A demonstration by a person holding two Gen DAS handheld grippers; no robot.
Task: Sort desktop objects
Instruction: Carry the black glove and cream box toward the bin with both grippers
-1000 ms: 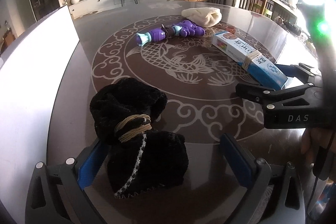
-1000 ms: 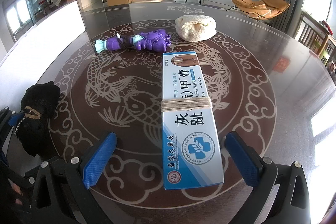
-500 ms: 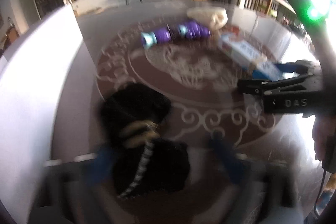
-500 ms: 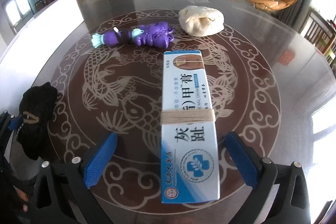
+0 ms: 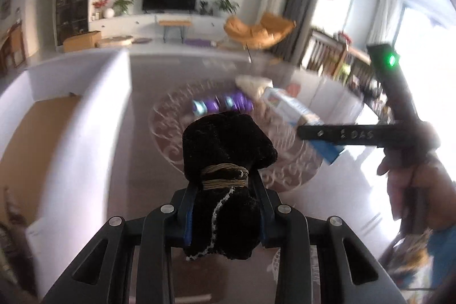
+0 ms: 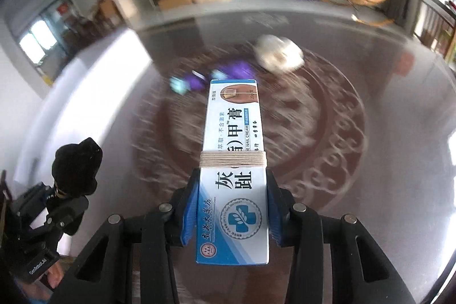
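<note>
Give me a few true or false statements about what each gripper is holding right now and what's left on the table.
1. The left gripper is shut on the black fuzzy cloth bundle tied with twine. True.
2. The right gripper is open and holds nothing. False: it is shut on the blue-and-white nail cream box.
3. The purple plastic toy lies on the patterned brown table. True.
4. The cream knitted pouch is clamped in the left gripper. False: it lies on the table beyond the toy.

Dark patterned round table (image 6: 336,116), purple toy (image 6: 236,70) and cream bundle (image 6: 279,53) lying on it
</note>
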